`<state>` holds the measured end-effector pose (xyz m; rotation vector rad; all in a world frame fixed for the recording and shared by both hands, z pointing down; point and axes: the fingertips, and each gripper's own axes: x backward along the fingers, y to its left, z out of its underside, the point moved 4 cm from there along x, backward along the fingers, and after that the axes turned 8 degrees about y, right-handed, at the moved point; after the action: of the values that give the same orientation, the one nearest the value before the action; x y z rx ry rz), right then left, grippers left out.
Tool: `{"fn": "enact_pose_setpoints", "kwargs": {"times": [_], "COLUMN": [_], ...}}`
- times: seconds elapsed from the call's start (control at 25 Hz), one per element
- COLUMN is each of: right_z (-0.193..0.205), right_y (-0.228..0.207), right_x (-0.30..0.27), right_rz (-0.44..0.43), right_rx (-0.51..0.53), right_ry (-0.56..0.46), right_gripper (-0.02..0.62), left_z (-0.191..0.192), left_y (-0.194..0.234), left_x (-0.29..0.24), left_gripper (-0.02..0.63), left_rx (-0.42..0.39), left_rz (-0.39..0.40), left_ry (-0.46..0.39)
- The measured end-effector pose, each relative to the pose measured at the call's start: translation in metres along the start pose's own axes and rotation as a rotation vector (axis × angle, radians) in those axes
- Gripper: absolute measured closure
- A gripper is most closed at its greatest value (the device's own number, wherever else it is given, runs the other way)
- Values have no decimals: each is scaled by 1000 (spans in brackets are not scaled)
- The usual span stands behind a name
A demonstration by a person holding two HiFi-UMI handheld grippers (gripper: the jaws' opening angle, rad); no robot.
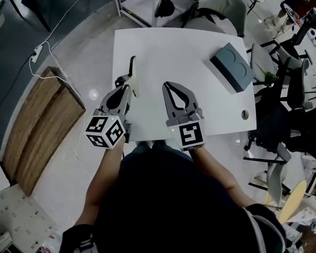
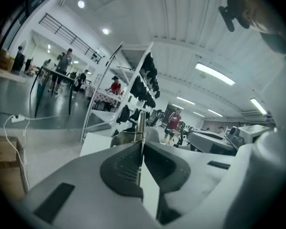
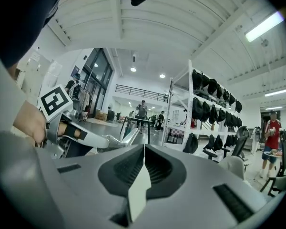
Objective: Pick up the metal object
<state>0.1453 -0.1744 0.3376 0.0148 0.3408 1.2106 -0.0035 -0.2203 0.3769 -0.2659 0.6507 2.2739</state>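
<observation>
The metal object [image 1: 132, 70] is a thin, flat silver strip, and it stands over the left part of the white table [image 1: 200, 109]. My left gripper [image 1: 127, 84] is shut on its near end. In the left gripper view the strip [image 2: 140, 123] rises edge-on from between the closed pads of that gripper [image 2: 142, 144]. My right gripper [image 1: 171, 84] rests over the table's middle, shut with nothing between its jaws [image 3: 144, 147]. The right gripper view also shows the strip [image 3: 126, 138] off to the left, sticking out of the left gripper.
A grey box [image 1: 231, 67] with two round recesses lies at the table's far right. A wooden board [image 1: 42, 125] and a cable with a power strip [image 1: 38, 50] lie on the floor to the left. Office chairs [image 1: 289, 88] crowd the right side.
</observation>
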Motion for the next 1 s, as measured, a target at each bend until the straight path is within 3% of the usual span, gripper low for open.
{"fn": "enact_pose_setpoints", "kwargs": {"times": [0.28, 0.48, 0.72, 1.0], "right_z": [-59, -93, -120, -142], "right_y": [-22, -34, -44, -45], "right_x": [7, 14, 21, 34], "right_rz": [75, 109, 125, 151], "right_rx": [41, 38, -23, -15], "right_ry": [-130, -196, -216, -241], "right_gripper": [568, 568, 569, 569], "left_z": [-76, -116, -145, -156], "left_y": [-28, -50, -69, -76], "left_x": [23, 40, 54, 64], "left_gripper": [572, 572, 572, 574], "left_rx": [-214, -307, -375, -403], "left_rz": [-43, -64, -85, -95], "left_ry": [-188, -305, -387, -416]}}
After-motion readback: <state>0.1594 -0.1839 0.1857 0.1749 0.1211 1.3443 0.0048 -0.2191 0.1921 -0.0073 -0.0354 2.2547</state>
